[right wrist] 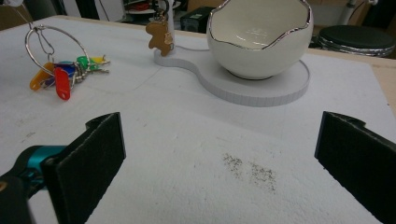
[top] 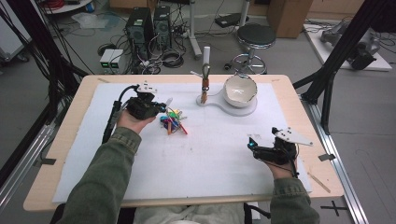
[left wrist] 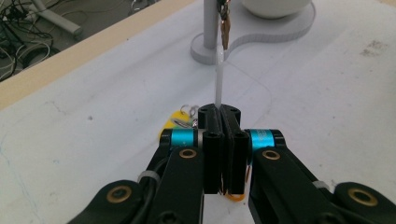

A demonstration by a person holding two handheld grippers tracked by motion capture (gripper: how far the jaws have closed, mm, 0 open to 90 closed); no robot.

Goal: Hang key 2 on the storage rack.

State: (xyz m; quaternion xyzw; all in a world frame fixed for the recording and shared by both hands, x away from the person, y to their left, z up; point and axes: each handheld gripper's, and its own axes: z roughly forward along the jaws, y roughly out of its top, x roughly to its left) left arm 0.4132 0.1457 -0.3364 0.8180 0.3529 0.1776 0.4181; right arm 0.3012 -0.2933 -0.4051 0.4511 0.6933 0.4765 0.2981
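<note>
Two grippers: one in each hand, over a white mat (top: 196, 163) on a wooden table (top: 299, 88).
Left gripper (top: 161, 108): near the mat's far-left part, jaws clenched tight in the left gripper view (left wrist: 223, 122), pinching a thin white strip (left wrist: 218, 84) that rises from between them.
What it carries: in the right gripper view that white piece (right wrist: 10, 2) at the top-left corner joins a wire ring (right wrist: 56, 44), and a bunch of coloured key tags (right wrist: 63, 77) dangles from the ring, their lower ends at the mat; I cannot tell if they touch it.
Key tags, high view: the bright bundle (top: 172, 121) sits just beside the left gripper's tip, left of the mat's centre.
Yellow tag (left wrist: 176, 122): peeps out just behind the clenched jaws in the left gripper view.
Right gripper (top: 252, 144): near the mat's near-right corner, jaws released and standing wide apart, bare mat between the pads (right wrist: 100, 154).
White stand (top: 231, 106): flat base at the mat's far edge, right of centre, well apart from both grippers.
Post (top: 205, 77): upright on the stand's left end, with a small brown figure charm (right wrist: 159, 39) hanging against it.
Bowl (top: 240, 91): white, jagged silver rim, sitting on the stand's round right end.
</note>
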